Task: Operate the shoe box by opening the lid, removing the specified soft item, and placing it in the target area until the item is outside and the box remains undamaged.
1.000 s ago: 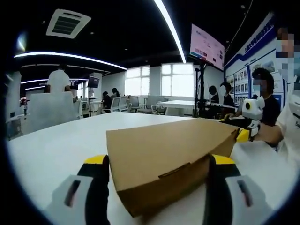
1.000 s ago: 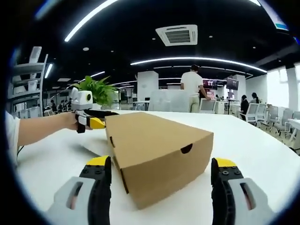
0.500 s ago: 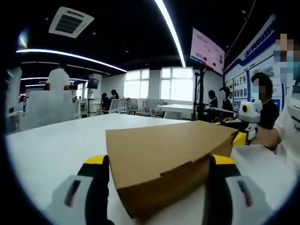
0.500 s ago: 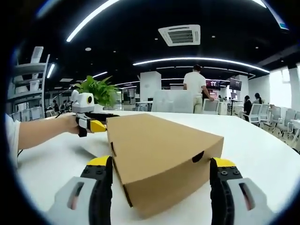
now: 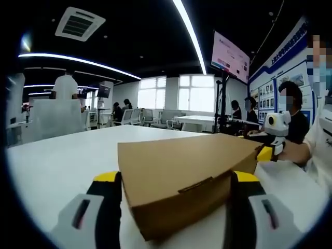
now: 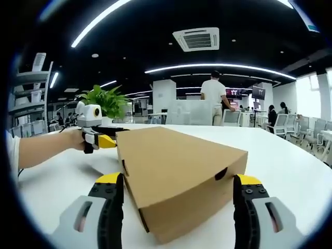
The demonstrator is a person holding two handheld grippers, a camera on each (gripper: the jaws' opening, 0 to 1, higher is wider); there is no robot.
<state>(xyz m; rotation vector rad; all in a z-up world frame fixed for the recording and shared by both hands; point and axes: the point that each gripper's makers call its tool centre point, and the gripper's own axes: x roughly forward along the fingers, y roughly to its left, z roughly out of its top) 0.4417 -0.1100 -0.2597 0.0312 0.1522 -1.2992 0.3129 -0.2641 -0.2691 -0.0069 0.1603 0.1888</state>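
A closed brown cardboard shoe box (image 5: 181, 166) lies on a white table (image 5: 62, 161). My left gripper (image 5: 175, 177) is open, and a corner of the box sits between its yellow-tipped jaws. The box's far end meets my right gripper (image 5: 271, 146), held in a hand. In the right gripper view the box (image 6: 176, 161) shows a finger notch in its side. My right gripper (image 6: 176, 179) is open around the near corner. At the far left corner of the box is my left gripper (image 6: 101, 137); whether it touches the box is unclear. What is in the box is hidden.
The white table (image 6: 290, 166) spreads wide around the box. A potted plant (image 6: 106, 101) stands behind the left gripper. A person (image 6: 212, 101) stands at a far counter, and seated people (image 5: 293, 111) are at the table's right. Office chairs (image 6: 311, 132) line the back.
The right gripper view has drawn slightly closer to the box, which looks larger. The left gripper view is almost the same. Both pairs of jaws stay wide apart.
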